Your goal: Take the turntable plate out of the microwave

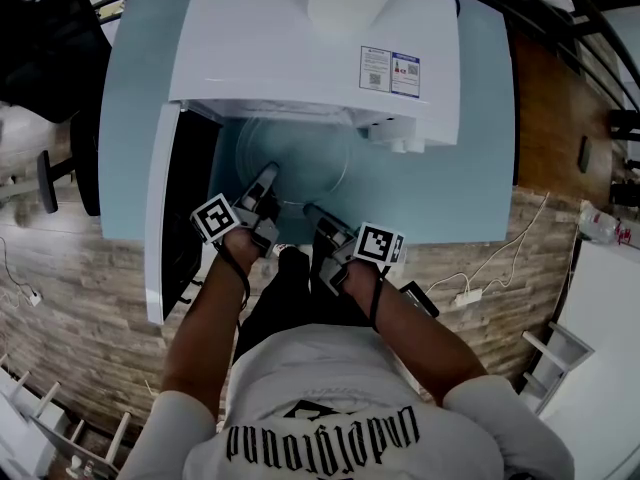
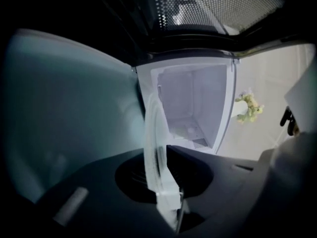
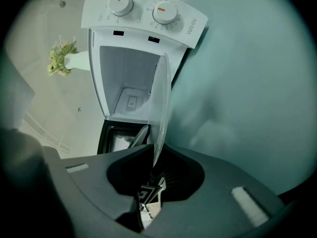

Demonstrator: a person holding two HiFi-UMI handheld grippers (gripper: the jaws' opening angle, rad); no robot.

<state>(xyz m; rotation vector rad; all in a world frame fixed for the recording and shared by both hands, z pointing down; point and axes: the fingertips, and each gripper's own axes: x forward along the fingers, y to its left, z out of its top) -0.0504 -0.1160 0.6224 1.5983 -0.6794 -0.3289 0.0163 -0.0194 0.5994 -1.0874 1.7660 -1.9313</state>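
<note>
While both tools bite the same glass rim, the left gripper (image 1: pixel 267 182) has its jaws closed on the near edge of the turntable plate (image 1: pixel 300 153). Its own view shows the clear rim running edge-on down into the cleft between them. The right gripper (image 1: pixel 311 212) is clamped the same way on that near edge, just beside the left one and a little farther back from the microwave (image 1: pixel 300 48).

From both tools the plate lies straight ahead, toward the microwave's mouth. It is held roughly flat in front of the opening, above the pale blue table (image 1: pixel 135 118) on which the microwave stands. Being round, it has no long axis to mind. What matters is that both grips sit on the side away from the microwave, so all its weight hangs forward of the jaws.

The cavity (image 3: pixel 128 81) looks bare in both gripper views. Whether the plate's far rim is fully clear of the sill, I cannot tell. The dark door (image 1: pixel 187 203) stands open at the microwave's left, next to the left gripper.

I judge the lift nearly finished: the coming move is a level pull away from the microwave, with the left hand nearer the door and likelier to brush it
</note>
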